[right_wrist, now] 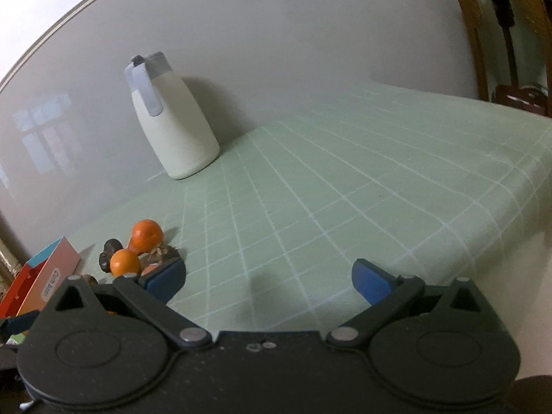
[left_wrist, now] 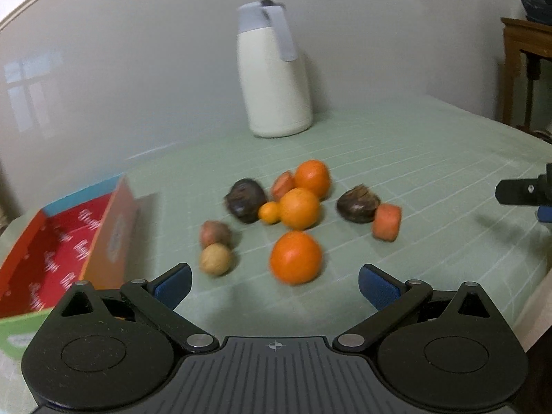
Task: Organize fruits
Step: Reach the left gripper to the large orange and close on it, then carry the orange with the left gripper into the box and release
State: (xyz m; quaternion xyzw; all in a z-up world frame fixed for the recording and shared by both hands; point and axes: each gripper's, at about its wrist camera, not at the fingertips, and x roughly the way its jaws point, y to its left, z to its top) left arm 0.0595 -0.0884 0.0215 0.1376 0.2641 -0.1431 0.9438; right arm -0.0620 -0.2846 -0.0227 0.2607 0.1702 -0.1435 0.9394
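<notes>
Nothing looks sorted yet: the fruits (left_wrist: 293,214) all lie loose mid-frame on the table (left_wrist: 431,158), and the box (left_wrist: 62,241) at lower left seems empty. The left gripper (left_wrist: 275,284) and the right gripper (right_wrist: 269,281) are both spread wide, holding nothing. A jug (left_wrist: 276,72) stands behind, clear of the way.

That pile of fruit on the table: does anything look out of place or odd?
Everything lies loose on the green tablecloth, none in the open red box at left. Among the oranges sit two carrot-like orange chunks and two dark lumps, blurred, so I cannot identify them. Nothing looks spilled.
</notes>
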